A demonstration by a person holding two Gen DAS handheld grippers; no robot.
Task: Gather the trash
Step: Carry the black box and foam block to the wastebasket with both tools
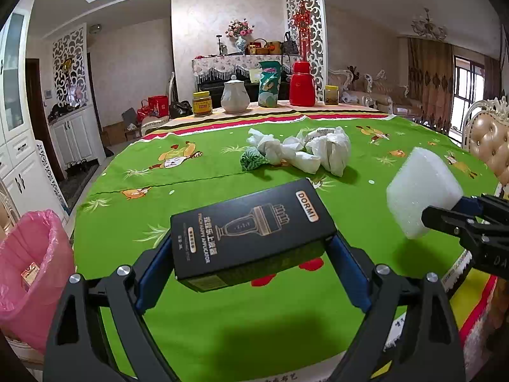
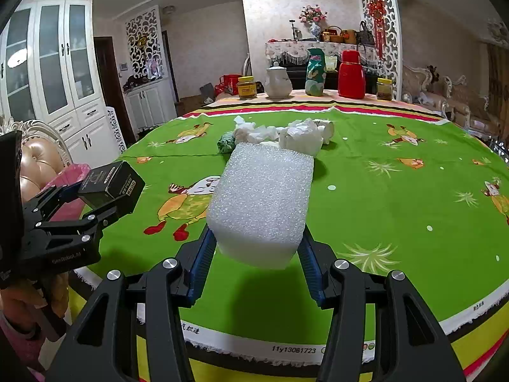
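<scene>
My left gripper is shut on a black box marked DORMI, held above the green tablecloth. The same box shows at the left of the right wrist view. My right gripper is shut on a white foam block, also lifted off the table; the foam block appears at the right of the left wrist view. Crumpled white paper and a green wad lie further back on the table. A bin with a pink bag stands beside the table at the left.
At the table's far edge stand a yellow-lidded jar, a white teapot, a green packet, a red flask and another jar. A padded chair is at the right, white cabinets at the left.
</scene>
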